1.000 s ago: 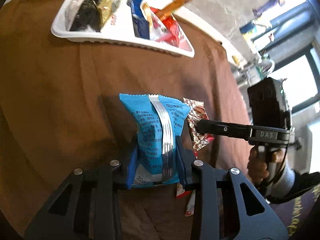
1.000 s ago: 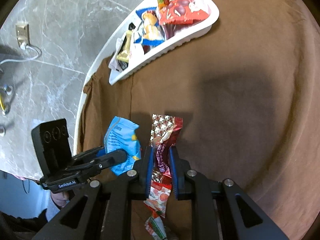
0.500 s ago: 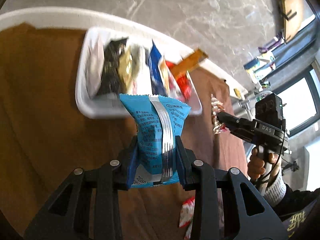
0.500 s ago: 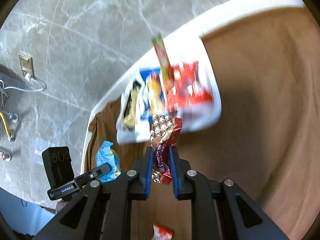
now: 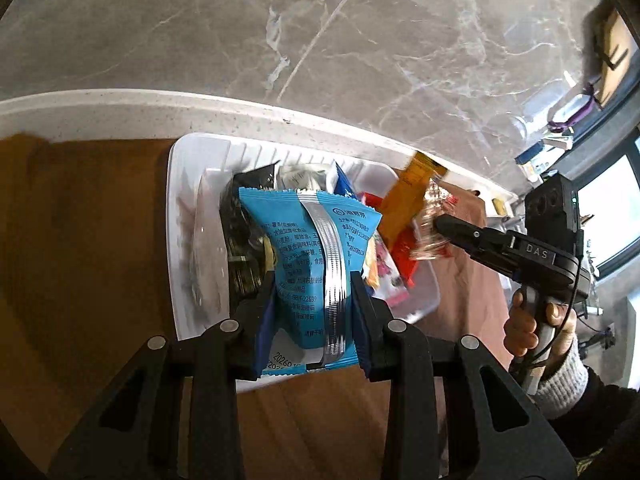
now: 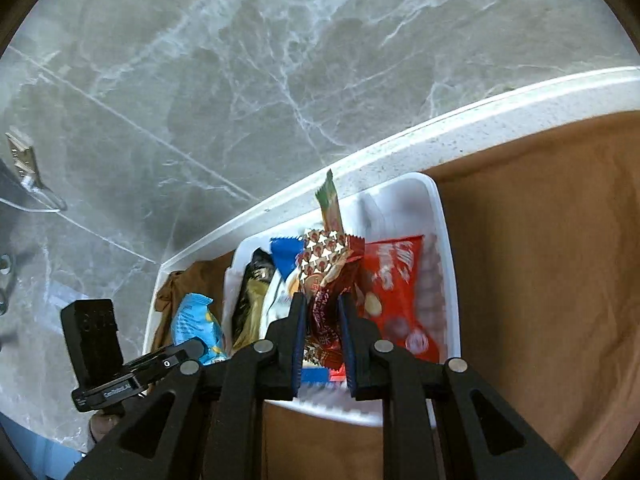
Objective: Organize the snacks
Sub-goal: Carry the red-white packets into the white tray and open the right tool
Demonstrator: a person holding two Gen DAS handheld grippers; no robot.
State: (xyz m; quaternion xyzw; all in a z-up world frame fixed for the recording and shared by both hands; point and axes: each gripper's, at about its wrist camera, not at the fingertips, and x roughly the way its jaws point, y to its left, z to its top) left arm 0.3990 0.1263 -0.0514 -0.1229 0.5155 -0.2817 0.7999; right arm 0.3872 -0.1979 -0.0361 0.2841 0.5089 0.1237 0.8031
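The left tool (image 5: 312, 304) is nipped tight on the lower half of a light blue snack packet (image 5: 316, 264), its pads pinching the packet's sides so the silver back seam faces the camera and the top stands free. The right tool (image 6: 323, 328) is squeezed nearly closed on a thin dark red wrapper with a gold star pattern (image 6: 326, 280), gripped low so that the crinkled upper end fans out above the pads. Both packets are held upright and clear of anything below, which looks to me like a carry, and holding them by the bottom would leave the top end free to slot in among the others.

Each packet hangs in front of the white tray (image 5: 188, 216), which sits at the far edge of the worktop. The tray is already crowded: a black-and-gold packet (image 6: 252, 296), a dark blue one (image 6: 286, 254), a large red bag (image 6: 394, 292) and an orange stick wrapper (image 5: 412, 196) poking up at a slant. I judge the free room to be at the tray's ends.

A brown cloth (image 6: 540, 260) covers the worktop, with a pale speckled rim (image 5: 120, 112) showing beyond it. Behind rises a grey marble wall (image 5: 320, 32) with white veins. Off to one side there is a window (image 5: 604, 208) with bright daylight and cluttered shelves.
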